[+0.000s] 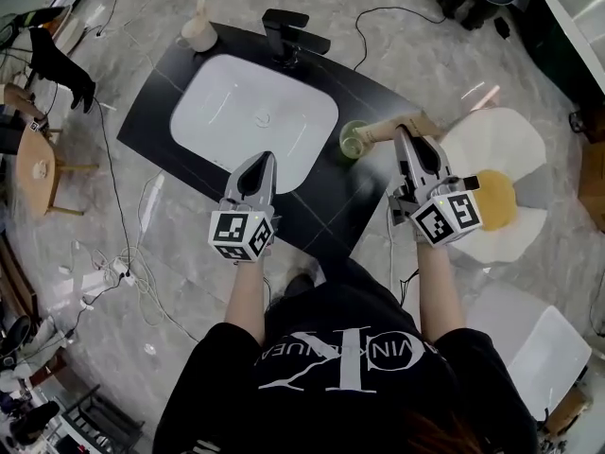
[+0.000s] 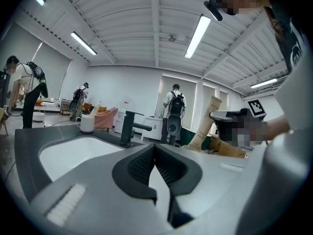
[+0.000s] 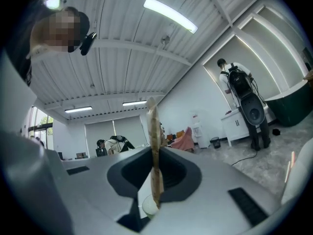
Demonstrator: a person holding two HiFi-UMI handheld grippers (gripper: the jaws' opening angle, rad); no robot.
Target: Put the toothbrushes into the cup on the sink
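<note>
The black table carries a white sink. The left hand-held gripper hangs over the sink's near edge, jaws closed on nothing. The right hand-held gripper clamps a paper-wrapped toothbrush (edge-on in its own camera), whose far end meets the green cup beside the sink.

Head view overlooks the sink; left gripper view skims it.
</note>
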